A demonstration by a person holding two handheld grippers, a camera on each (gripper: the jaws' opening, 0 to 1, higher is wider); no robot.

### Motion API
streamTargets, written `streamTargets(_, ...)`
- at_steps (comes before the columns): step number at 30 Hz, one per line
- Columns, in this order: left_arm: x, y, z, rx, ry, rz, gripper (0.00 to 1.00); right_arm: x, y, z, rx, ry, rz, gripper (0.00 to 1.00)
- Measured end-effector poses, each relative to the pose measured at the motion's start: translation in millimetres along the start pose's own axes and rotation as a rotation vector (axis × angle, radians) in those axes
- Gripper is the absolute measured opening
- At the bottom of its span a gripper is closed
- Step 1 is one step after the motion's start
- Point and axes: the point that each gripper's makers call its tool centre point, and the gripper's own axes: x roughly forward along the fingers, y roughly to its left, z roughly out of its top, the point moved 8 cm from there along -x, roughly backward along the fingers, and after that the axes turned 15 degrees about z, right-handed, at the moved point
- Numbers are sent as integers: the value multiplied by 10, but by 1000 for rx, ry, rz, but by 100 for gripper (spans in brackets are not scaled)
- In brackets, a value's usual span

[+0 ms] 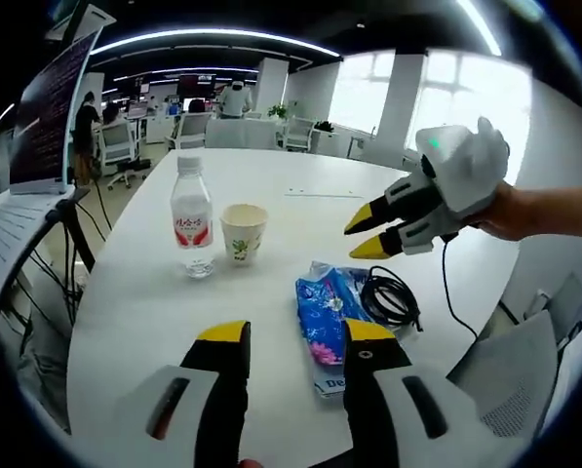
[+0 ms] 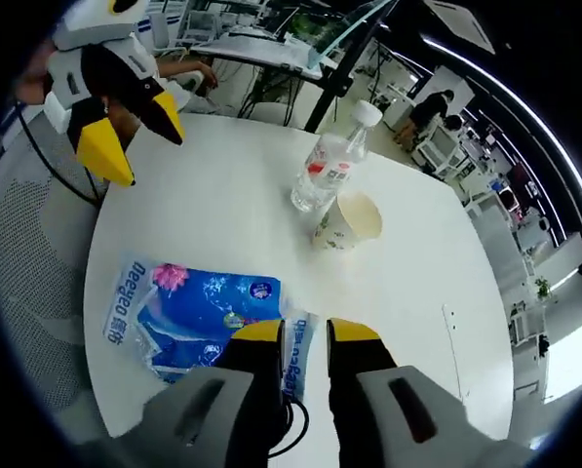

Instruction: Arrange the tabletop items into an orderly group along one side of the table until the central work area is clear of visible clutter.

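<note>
Tissue pack [image 1: 322, 327] lies flat near the table's middle with a coiled black cable [image 1: 388, 295] touching its far side, while the water bottle [image 1: 192, 220] and paper cup [image 1: 243, 233] stand upright just beside each other, apart from the pack. Nothing looks grouped along an edge of the white table [image 1: 135, 302] yet, so I judge the tidying barely begun, with all four items left to shift. My left gripper [image 1: 295, 351] hangs open and empty near the pack; my right gripper [image 2: 305, 336], jaws slightly parted, grips nothing, hovering over the pack's end.
</note>
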Motion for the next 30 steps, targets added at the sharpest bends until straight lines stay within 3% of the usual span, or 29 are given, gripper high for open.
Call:
streamTargets(10, -26, -54, -35, -15, 6, 3, 36, -150, 265, -338, 99, -3, -20, 15)
streamTargets(30, -51, -231, -167, -26, 38, -9, 35, -304, 621, -781, 249, -5, -35, 14)
